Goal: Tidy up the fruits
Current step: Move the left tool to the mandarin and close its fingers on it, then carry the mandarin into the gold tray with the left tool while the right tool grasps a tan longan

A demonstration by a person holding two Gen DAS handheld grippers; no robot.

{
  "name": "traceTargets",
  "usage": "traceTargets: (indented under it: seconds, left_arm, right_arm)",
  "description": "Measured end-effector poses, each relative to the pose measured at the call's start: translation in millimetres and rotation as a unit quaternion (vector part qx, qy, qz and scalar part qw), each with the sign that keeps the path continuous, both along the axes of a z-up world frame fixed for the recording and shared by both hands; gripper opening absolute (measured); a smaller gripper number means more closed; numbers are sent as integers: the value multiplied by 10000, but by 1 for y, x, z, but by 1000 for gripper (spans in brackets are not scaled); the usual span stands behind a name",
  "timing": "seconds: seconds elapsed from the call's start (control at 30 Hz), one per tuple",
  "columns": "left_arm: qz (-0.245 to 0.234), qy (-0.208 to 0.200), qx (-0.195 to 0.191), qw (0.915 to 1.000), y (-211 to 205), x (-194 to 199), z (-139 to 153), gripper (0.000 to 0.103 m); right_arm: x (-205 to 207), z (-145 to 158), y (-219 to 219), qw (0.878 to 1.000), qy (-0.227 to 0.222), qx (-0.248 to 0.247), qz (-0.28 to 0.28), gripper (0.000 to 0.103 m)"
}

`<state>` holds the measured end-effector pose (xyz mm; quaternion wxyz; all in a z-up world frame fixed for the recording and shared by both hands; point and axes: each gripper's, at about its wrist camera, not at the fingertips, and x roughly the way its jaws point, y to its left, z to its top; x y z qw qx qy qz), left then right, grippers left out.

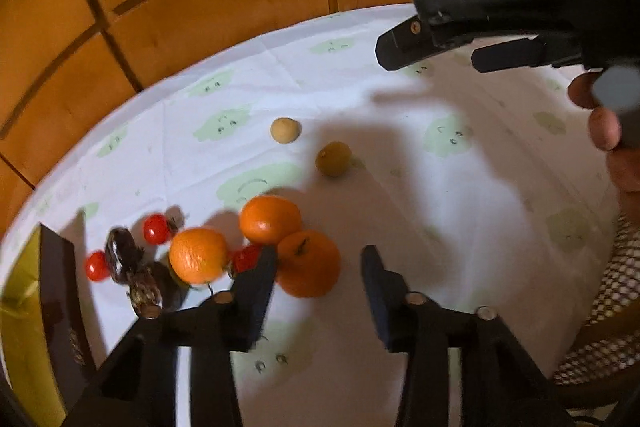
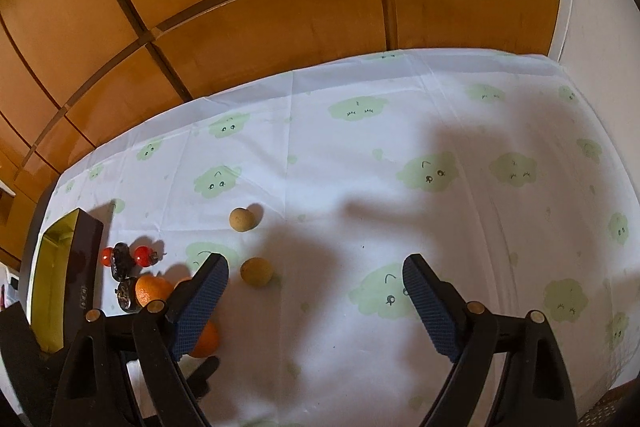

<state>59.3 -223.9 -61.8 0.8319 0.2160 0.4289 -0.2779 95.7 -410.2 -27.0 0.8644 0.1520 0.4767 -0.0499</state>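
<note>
Three oranges (image 1: pixel 308 263) (image 1: pixel 270 219) (image 1: pixel 198 255) cluster on the cloud-print cloth. My left gripper (image 1: pixel 318 255) hangs over the nearest one. Its left finger (image 1: pixel 256 287) is against that orange, and a gap shows before the right finger, so the jaws are open. Cherry tomatoes (image 1: pixel 155 229) and dark dates (image 1: pixel 120 255) lie left of the oranges. Two tan round fruits (image 2: pixel 257 271) (image 2: pixel 242 219) sit apart farther back. My right gripper (image 2: pixel 314 265) stands wide open above the cloth, with the nearer tan fruit just inside its left finger.
A dark box with a yellow inside (image 2: pixel 60 287) stands at the left edge of the table. Wooden panelling (image 2: pixel 280 7) rises behind the table. A hand (image 1: pixel 600 131) holds the right gripper's handle. A woven chair seat (image 1: pixel 612 287) shows at the right.
</note>
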Motion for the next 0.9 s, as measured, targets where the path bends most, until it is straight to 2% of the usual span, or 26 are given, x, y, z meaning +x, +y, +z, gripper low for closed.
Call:
traceTargets:
  seconds: [0.1,0.17,0.3,0.43,0.57,0.67,0.83,0.9]
  left_arm:
    - [-26,-49,76,10000,-4,3,-5,51]
    - [-4,-46,103,9999,-1,7,-13,40]
    - [-48,120,-344,9993,16,6,-9,39]
    - [-119,92,-788,9968,37,-11,2,39]
    - [-70,-38,-907,9958,58,-29,7,39]
    - [174,6,-953,9953,81,-37,3,39]
    - [605,146,-967,9934,108,-35,-10,40]
    - [637,160,-1071,9921,114,-35,-11,40]
  right_arm:
    - [0,-1,-2,10000,18,35,-48,91]
    - [0,-1,-2,10000,32,30,-67,91]
    - [1,-3,-3,9999,90,-22,-87,91]
    - [2,-6,-2,9998,148,-91,-86,90]
    - [5,-11,1,9995,298,-136,0,90]
    - [7,-17,5,9988,462,-33,140,81]
    - [11,-29,12,9964,748,313,259,48]
    - [17,-34,15,9948,827,530,283,46]
